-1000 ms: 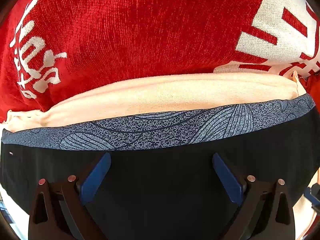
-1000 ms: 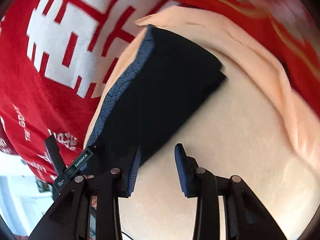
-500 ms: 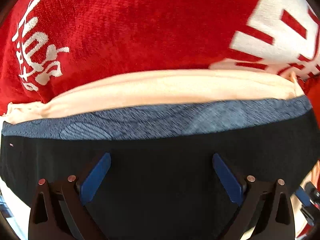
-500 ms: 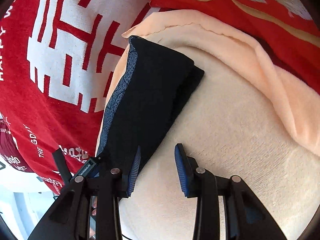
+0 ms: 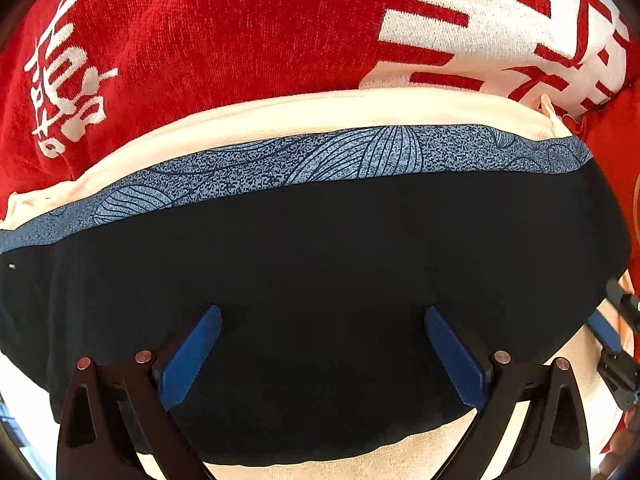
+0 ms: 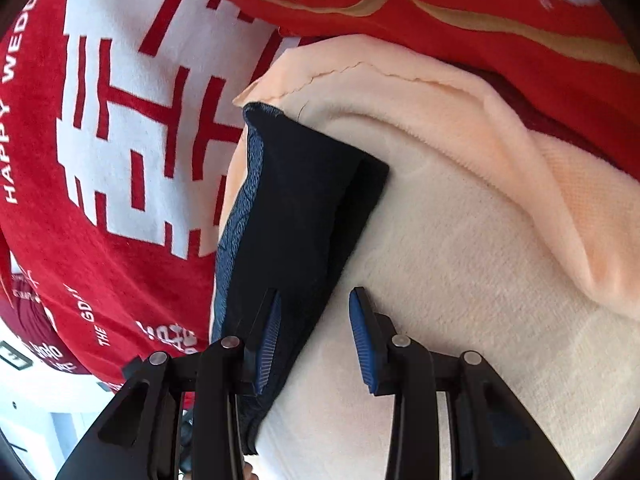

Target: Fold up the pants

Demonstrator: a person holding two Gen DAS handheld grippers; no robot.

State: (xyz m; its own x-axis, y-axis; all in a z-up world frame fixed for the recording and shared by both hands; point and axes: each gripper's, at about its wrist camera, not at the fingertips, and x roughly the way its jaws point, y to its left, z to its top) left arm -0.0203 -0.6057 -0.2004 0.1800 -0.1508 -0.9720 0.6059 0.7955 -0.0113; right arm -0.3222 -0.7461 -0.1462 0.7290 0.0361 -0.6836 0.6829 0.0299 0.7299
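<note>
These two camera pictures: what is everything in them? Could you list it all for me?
pants: one, black with a blue patterned band, folded, lying on the cream blanket
cream blanket: one, pale cream-peach, under the pants, its far edge rumpled
red blanket: one, red with white lettering, under and beyond the cream blanket
left gripper: one, black with blue pads, open wide above the pants
right gripper: one, black with blue pads, open, at the pants' near edge

left gripper (image 5: 322, 354): jaws spread wide, nothing between them
right gripper (image 6: 314, 344): jaws parted, narrower gap, gripping nothing
</note>
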